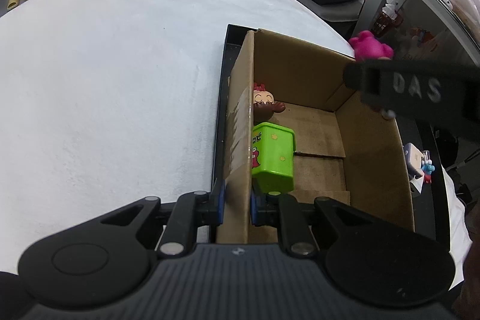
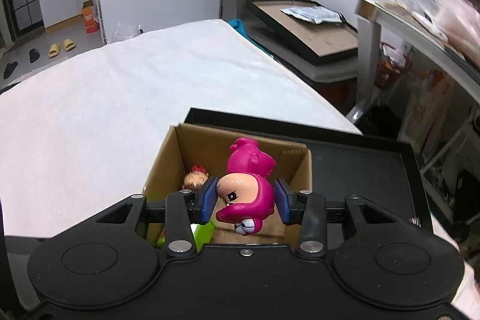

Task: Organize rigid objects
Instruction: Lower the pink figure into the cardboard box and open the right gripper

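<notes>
Hovering over the open cardboard box [image 2: 240, 146], near its right wall: the right gripper [image 2: 246, 200], partly open and clamping a pink figurine [image 2: 247, 185], blue pads pressing on either side of the head, feet pointing away toward the far wall. Looking like hard moulded plastic, glossy and rounded, so probably light and stiff but apt to slip or twist between flat pads; gripping across the broad head, as here, seeming safer than the thin limbs. Pinching the box's left wall near its near end: the left gripper [image 1: 235, 204], almost fully closed on the cardboard and steadying it. Lying already inside, against the left wall: a green box toy [image 1: 274, 158] and, farther off, a brown-haired figurine [image 1: 265, 104].
</notes>
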### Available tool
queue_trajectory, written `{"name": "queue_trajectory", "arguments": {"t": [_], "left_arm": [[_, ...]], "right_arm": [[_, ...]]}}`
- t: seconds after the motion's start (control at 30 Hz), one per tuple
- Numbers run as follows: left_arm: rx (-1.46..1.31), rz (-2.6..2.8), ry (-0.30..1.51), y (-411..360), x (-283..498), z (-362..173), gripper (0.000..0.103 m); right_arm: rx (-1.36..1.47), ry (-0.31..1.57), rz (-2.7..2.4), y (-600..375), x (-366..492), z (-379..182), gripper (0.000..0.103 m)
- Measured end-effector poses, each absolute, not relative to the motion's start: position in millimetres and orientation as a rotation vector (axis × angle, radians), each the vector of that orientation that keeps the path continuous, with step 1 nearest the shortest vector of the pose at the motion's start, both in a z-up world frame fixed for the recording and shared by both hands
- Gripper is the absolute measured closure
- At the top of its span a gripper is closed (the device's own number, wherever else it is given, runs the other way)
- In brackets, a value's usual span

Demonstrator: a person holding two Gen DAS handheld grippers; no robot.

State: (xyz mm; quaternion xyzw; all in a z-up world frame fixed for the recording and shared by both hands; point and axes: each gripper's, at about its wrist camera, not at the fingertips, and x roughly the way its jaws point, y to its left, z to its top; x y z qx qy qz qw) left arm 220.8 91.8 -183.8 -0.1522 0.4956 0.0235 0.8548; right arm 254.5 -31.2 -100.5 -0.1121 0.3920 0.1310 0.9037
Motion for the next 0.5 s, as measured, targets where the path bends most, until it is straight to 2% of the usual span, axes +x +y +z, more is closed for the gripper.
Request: {"name": "queue_trajectory", "arguments": {"t": [0.07, 0.17, 0.2, 0.43, 0.5], "left_arm": [[-0.321, 0.048, 1.041, 92.6, 221.1, -184.1, 0.088], [-0.326, 0.046, 1.039, 94.0, 221.0, -184.3, 0.087], [-0.327, 0.046, 1.038, 94.1, 220.9, -184.2, 0.087], [-0.318, 0.047, 1.037, 91.9, 219.4, -184.0, 0.087], [-0.313, 0.048, 1.037, 90.9, 219.3, -183.3, 0.087]], "right_arm": [[-0.249, 0.795, 0.275, -26.3, 257.0, -99.4, 0.059], [-0.298, 0.765, 0.272, -20.3, 257.8, -98.6, 0.03], [-0.303, 0.753, 0.274, -20.4, 256.2, -98.0, 0.026], [-0.291, 0.785, 0.244, -37.7, 251.8, -101.3, 0.025], [-0.28, 0.788, 0.227, -46.9, 248.6, -101.1, 0.022]]}}
